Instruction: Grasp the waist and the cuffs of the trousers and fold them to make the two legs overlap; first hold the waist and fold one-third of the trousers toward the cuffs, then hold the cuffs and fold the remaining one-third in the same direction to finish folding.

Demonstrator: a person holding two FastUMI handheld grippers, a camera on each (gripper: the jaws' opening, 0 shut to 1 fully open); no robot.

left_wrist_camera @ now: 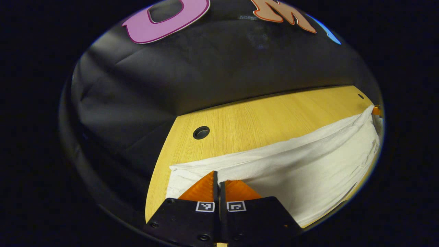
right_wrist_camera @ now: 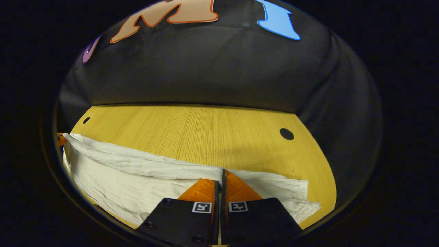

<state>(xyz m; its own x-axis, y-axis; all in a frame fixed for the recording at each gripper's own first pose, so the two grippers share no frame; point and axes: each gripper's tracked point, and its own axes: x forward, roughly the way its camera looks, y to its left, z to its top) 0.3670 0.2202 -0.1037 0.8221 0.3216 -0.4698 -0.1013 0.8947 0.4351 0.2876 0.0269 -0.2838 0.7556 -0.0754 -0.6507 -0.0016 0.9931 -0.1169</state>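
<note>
White, crinkled fabric is seen across the lower half of both views: the trousers (left_wrist_camera: 301,161), lifted off the yellow wood-grain desk (left_wrist_camera: 260,120) along one long edge.

In the left gripper view, the left tool (left_wrist_camera: 218,180) is seen at the bottom centre of the frame. Its two fingers are pressed together, with only a thin line between them, and the upper edge of the trousers is pinched at their tips, near the cloth's left corner. From there the fabric is stretched toward the right edge of the frame, where a small part of the other tool (left_wrist_camera: 376,110) is visible at the far corner of the cloth. A round hole (left_wrist_camera: 201,132) in the desk is seen left of centre, and a smaller one in the upper right. The black cloth wall is seen behind the desk.

In the right gripper view, the right tool (right_wrist_camera: 222,178) is seen at the bottom centre, likewise closed tight on the trousers' (right_wrist_camera: 113,171) upper edge. The cloth's right corner is seen draped to the lower right. The fabric is drawn out toward the left edge of the frame, where a sliver of the left tool (right_wrist_camera: 60,139) is seen at its end. Bare desk (right_wrist_camera: 205,133) is seen beyond, with a round hole (right_wrist_camera: 286,133) at the right and a smaller one at the upper left.
</note>
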